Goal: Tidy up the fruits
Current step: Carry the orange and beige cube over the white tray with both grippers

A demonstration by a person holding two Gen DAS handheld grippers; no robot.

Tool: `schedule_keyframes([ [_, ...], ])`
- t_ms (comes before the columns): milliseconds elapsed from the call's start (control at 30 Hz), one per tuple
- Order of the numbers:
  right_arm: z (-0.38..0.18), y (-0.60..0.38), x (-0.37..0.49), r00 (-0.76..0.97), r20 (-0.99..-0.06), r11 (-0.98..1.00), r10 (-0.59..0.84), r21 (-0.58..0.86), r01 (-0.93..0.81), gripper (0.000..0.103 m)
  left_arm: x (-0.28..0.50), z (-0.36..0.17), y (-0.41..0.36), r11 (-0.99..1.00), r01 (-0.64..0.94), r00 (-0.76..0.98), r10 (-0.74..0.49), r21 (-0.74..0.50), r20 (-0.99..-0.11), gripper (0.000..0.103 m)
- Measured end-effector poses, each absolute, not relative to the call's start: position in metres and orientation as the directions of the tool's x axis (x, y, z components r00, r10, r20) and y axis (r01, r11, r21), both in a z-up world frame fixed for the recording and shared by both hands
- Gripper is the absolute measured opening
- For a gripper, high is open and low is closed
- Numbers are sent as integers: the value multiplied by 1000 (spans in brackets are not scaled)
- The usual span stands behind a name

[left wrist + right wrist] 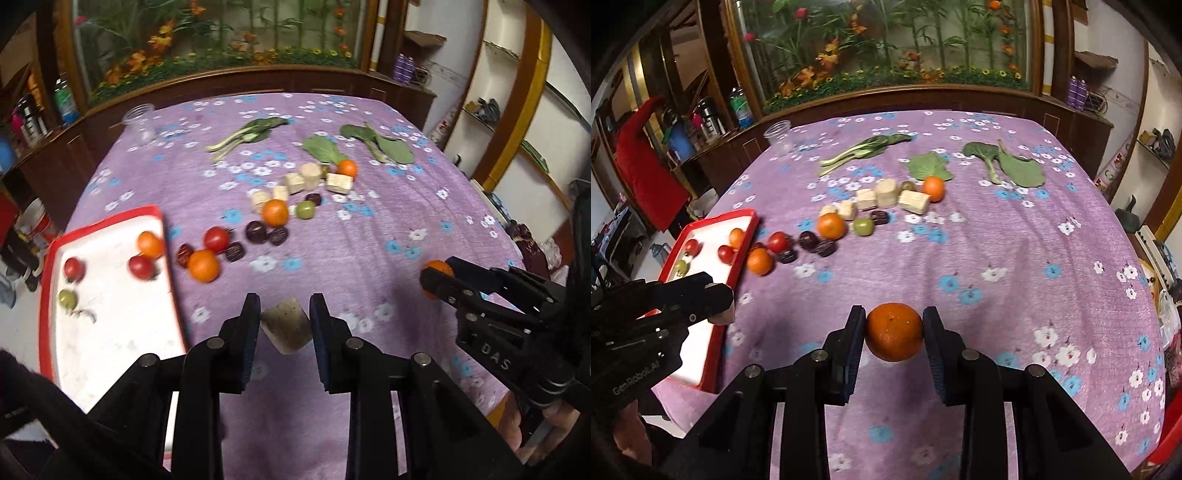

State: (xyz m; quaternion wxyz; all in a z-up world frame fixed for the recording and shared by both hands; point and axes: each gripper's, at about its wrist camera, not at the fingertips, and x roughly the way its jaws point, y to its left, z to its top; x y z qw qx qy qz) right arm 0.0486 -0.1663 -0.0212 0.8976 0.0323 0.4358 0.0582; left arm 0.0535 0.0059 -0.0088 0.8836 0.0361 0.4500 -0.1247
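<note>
My left gripper (284,317) is shut on a pale cut chunk (286,326), held above the purple flowered cloth just right of the red-rimmed white tray (110,332). The tray holds two red tomatoes (141,266), a small orange and a green fruit. My right gripper (894,325) is shut on an orange (894,331), lifted over the cloth's near middle. Each gripper shows in the other's view: the right gripper (436,275) at the right, the left gripper (722,302) over the tray (713,354). Loose oranges (831,226), a tomato, dark dates and pale chunks (886,192) lie mid-table.
Leafy greens (1015,166) lie across the far half of the table, and a clear plastic cup (779,136) stands at the far left corner. A dark wooden cabinet with a plant display runs behind the table. The cloth's right half carries nothing.
</note>
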Motion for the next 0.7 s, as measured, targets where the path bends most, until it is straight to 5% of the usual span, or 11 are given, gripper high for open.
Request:
schedule_keyframes([
  [700, -32, -13, 59, 436, -845, 912, 310, 134, -389, 32, 48, -23, 164, 993, -110, 563, 30, -39, -826, 25],
])
